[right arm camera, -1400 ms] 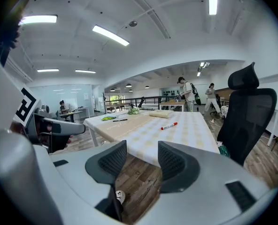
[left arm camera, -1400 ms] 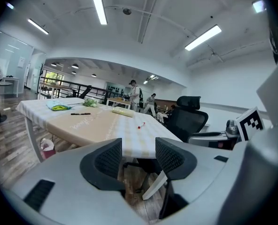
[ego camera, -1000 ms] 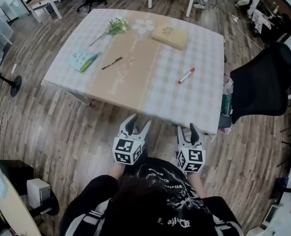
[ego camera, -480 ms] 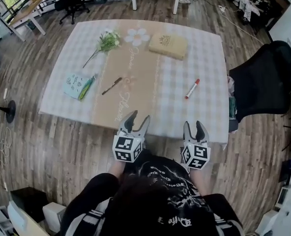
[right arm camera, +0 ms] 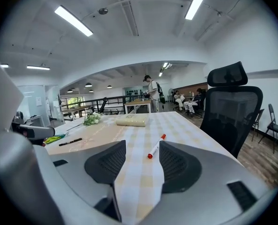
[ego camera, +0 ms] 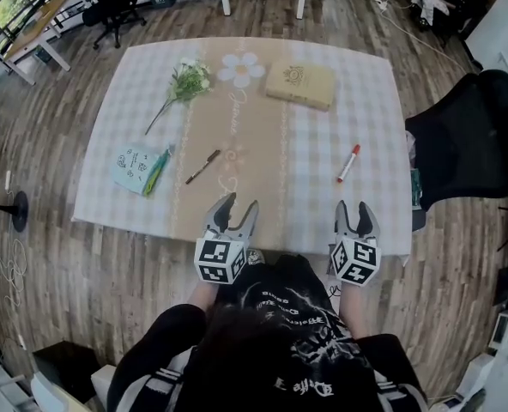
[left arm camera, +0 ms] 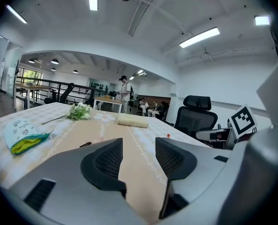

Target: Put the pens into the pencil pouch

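A tan pencil pouch (ego camera: 299, 85) lies at the table's far side, right of centre. On the beige runner lies a black pen (ego camera: 203, 166). A white marker with a red cap (ego camera: 348, 163) rests on the checked cloth at the right. A green pen lies on a teal packet (ego camera: 138, 170) at the left. My left gripper (ego camera: 237, 209) hovers open at the table's near edge, below the black pen. My right gripper (ego camera: 354, 213) is open too, just short of the marker (right arm camera: 155, 146), which lies ahead between its jaws. The pouch (right arm camera: 132, 121) is far beyond. Both grippers are empty.
A flower sprig (ego camera: 188, 80) and a white flower decoration (ego camera: 239, 69) lie at the table's far left. A black office chair (ego camera: 468, 140) stands close to the table's right side. Other desks and chairs stand beyond the table, with people in the distance (left arm camera: 125, 89).
The view has closed in on the table. Both grippers have come forward from over the floor to the table's near edge, and the right one has shifted rightward toward the marker.
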Motion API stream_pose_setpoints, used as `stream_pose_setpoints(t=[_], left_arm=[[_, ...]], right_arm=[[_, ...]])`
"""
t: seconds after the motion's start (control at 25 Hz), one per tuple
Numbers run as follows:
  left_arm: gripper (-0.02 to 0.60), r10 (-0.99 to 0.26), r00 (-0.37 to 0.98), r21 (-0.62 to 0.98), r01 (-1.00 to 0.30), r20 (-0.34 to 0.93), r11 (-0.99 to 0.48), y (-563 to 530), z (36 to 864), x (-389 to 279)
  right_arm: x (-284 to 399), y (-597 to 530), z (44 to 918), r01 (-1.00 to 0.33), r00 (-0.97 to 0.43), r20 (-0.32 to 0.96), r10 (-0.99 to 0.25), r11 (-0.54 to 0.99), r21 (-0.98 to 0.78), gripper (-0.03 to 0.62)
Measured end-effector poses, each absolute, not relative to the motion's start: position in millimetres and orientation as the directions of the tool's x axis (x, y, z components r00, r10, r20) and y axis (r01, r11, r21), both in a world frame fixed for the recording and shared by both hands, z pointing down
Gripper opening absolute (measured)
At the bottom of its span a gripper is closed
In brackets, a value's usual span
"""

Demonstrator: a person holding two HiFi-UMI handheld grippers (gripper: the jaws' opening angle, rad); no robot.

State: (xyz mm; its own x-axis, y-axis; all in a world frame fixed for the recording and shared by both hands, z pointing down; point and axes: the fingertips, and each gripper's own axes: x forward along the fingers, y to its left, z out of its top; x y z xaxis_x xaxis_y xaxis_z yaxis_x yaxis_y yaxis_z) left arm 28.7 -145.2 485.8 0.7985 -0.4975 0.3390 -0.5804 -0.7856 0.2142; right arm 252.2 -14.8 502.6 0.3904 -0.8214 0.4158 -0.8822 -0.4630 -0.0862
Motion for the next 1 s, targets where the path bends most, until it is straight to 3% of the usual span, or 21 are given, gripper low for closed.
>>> stream_pose_setpoints(t=[0.56,1.0], left_arm=[[0.227,-0.588,0.728,0.176,-0.668,0.352,-0.723,-180.1,473.6,41.0],[0.227,-0.73,0.579,0.139,-0.808,0.363,-0.572,-195.5,469.8,-10.3]], right_arm=[[316.1,-74.7,544.2,-0.872,0.331,0.572,-0.751,-0.475,-0.119,0.212],[351.9,-109.1,598.8,-0.844,0.315,0.706,-0.634,-0.527,-0.098,0.21]])
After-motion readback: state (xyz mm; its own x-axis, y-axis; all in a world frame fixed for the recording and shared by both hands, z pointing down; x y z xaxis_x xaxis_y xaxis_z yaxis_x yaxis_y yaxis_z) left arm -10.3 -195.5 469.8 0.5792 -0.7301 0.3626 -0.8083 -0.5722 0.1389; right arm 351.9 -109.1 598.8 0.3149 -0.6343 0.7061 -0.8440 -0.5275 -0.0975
